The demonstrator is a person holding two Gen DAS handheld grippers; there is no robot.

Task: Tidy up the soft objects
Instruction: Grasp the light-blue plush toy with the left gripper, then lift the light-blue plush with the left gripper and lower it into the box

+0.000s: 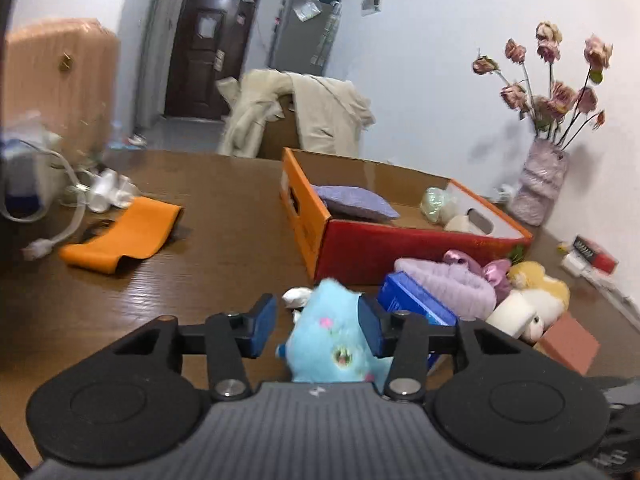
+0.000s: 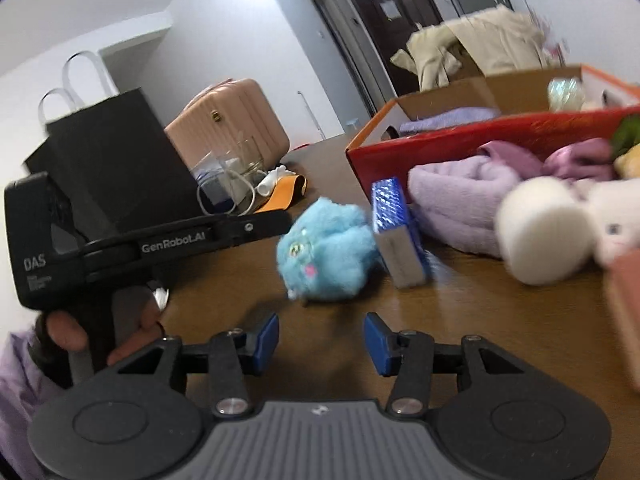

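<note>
Blue plush toy (image 1: 332,340): lying on the worktop (image 1: 208,272) before the red box (image 1: 400,248), between the left hand-held gripper (image 1: 318,326)'s parted pads, right pad touching, left pad apart. Right hand-held gripper (image 2: 320,338): hovering part-open, empty, short of the toy.

Soft, even indoor light, dull sheen on the wooden table (image 1: 224,240), glare on the dark door (image 1: 210,4), motion blur over the flowers (image 1: 556,76) and white roll (image 2: 540,232), fisheye bending, black corners
</note>
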